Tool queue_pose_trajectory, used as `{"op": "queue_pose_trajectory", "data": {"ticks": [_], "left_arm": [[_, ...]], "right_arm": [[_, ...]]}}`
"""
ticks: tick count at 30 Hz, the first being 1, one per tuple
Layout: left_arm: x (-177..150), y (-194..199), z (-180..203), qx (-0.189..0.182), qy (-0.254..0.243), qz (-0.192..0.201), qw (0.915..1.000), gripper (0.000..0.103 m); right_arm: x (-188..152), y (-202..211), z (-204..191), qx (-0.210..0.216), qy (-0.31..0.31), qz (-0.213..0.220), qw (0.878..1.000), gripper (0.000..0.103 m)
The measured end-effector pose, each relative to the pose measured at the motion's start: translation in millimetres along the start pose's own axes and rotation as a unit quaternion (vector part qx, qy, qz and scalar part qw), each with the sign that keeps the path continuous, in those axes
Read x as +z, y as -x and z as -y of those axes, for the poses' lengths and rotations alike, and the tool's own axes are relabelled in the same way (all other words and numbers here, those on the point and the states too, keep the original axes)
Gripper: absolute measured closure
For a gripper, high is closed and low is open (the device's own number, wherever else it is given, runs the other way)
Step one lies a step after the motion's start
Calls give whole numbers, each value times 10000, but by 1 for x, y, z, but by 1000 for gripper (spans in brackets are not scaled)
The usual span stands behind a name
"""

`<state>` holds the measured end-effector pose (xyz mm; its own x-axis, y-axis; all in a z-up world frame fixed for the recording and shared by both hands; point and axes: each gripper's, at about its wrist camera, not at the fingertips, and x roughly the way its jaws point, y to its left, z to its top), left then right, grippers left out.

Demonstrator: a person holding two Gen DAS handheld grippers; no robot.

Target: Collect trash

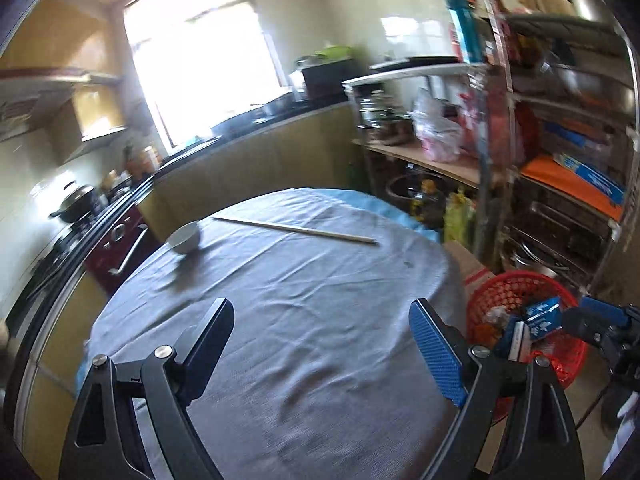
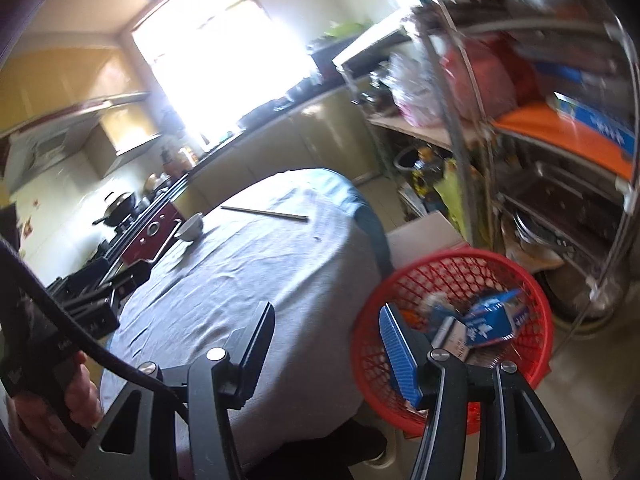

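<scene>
1. Leftmost, white bowl (image 1: 184, 237) and chopsticks (image 1: 295, 230) sit on the grey table (image 1: 304, 320); judged not trash.
2. Left gripper (image 1: 322, 344) gapes wide, empty.
3. Right gripper (image 2: 326, 350) is part-open, empty.
4. Blue cartons (image 2: 490, 320) already lie in the red basket (image 2: 532, 292); scan the cloth before finishing.

The black, angular left gripper (image 1: 322, 350) carries silver round pivot screws and long fingers, one faced with a ribbed blue pad (image 1: 438, 354) (the other looks dark). The matching black right gripper (image 2: 326, 350) has the same; a dark cable (image 2: 60, 316) curves beside it.
</scene>
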<state>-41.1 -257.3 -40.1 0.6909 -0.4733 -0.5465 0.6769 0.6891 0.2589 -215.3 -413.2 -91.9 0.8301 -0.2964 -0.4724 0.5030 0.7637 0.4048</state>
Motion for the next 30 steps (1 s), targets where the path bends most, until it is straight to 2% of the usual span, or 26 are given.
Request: {"op": "queue_pose_trajectory", "data": {"ticks": [8, 15, 20, 25, 30], "left_arm": [[-17, 41, -52, 519, 558, 33, 9971, 14], [-34, 73, -92, 855, 976, 32, 9915, 14], [-47, 96, -123, 1118, 1266, 72, 9856, 14], [-58, 116, -151, 1376, 1569, 128, 9779, 14], [-67, 128, -170, 1574, 1778, 169, 9713, 14]], "right_arm": [[-10, 22, -53, 309, 664, 242, 9970, 44], [-20, 28, -108, 744, 1231, 253, 9893, 43], [-22, 32, -149, 1100, 1556, 358, 9810, 34], [-27, 30, -191, 1300, 1920, 346, 9721, 34], [-34, 32, -216, 1394, 2101, 335, 9671, 34]]}}
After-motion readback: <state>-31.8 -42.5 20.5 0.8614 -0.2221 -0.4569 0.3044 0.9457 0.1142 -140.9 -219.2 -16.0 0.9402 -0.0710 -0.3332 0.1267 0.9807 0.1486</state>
